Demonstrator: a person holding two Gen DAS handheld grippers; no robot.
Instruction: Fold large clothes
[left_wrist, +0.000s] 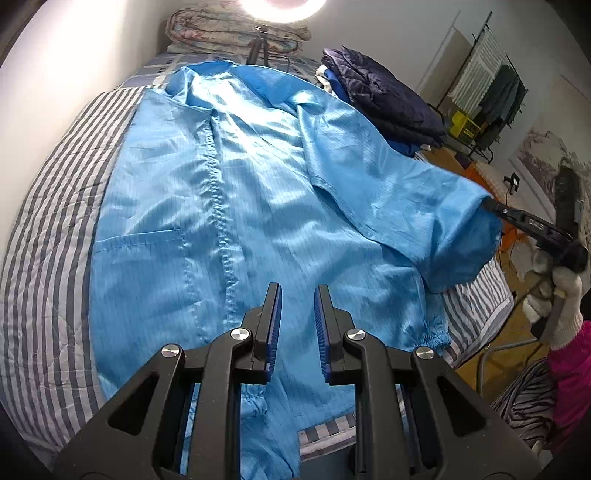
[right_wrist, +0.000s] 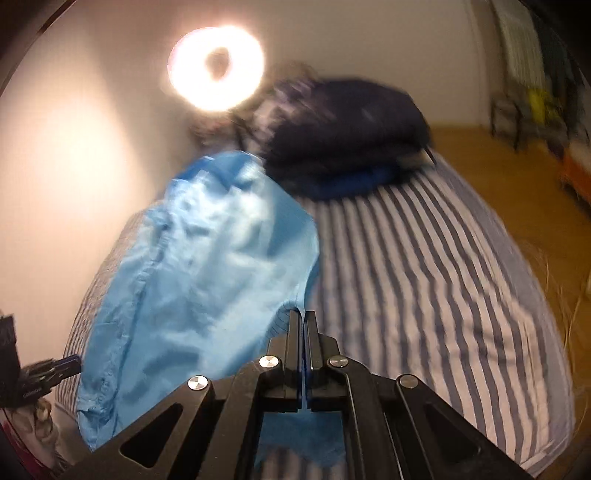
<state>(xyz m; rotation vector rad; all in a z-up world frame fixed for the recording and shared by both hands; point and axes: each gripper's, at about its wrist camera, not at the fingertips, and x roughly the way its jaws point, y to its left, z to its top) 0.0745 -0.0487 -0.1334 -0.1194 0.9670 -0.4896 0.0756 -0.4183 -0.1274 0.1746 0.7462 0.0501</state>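
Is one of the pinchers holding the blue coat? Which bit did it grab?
Yes. The right gripper is shut on the blue coat, pinching the end of a sleeve and lifting it. The left gripper holds nothing.

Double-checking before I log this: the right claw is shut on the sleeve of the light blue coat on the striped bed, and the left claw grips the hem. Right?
Not quite. The left claw grips nothing; it hovers over the light blue coat, as the left wrist view shows. The right claw is shut on the sleeve.
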